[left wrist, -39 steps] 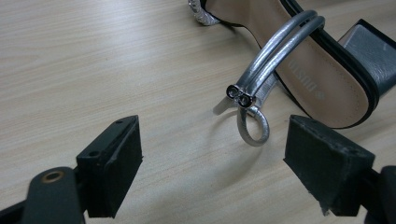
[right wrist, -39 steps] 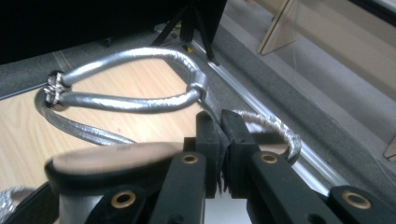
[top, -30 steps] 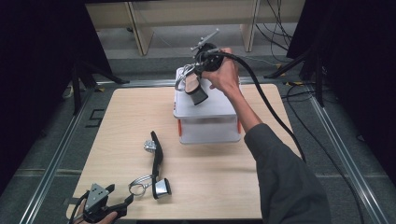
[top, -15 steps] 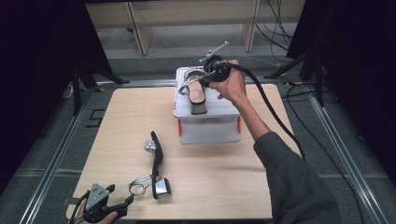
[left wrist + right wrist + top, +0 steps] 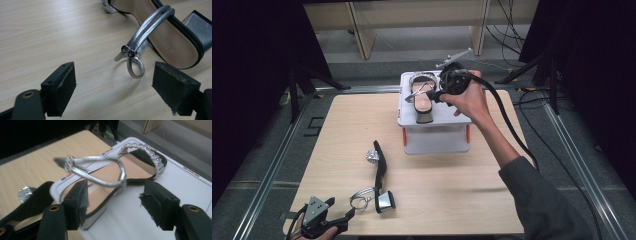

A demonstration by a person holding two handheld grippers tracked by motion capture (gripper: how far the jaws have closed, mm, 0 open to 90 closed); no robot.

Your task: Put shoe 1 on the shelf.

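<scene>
Two shoes are here, both sandals with a tan inside, a black edge, shiny silver straps and a blocky heel. One sandal (image 5: 422, 100) sits flat on top of a white box (image 5: 434, 131) at the far side of the wooden table (image 5: 337, 130). It has a sparkly silver band over the toe end and a thin silver strap that loops up over the heel end. The right gripper (image 5: 434, 95) is held over this sandal by the person's right hand (image 5: 469, 100). In the right gripper view its jaws are wide apart, one on each side of the sandal's heel end, and they hold nothing.

The other sandal (image 5: 379, 175) lies on its side on the table, near the front left. Its silver heel points to the near side and its sparkly toe band to the far side. Its silver strap ends in a small ring that rests on the wood.

The left gripper (image 5: 347, 216) is at the near left corner, just beside that ring. Its jaws are also wide apart and empty, with the ring lying on the table ahead of them.
</scene>
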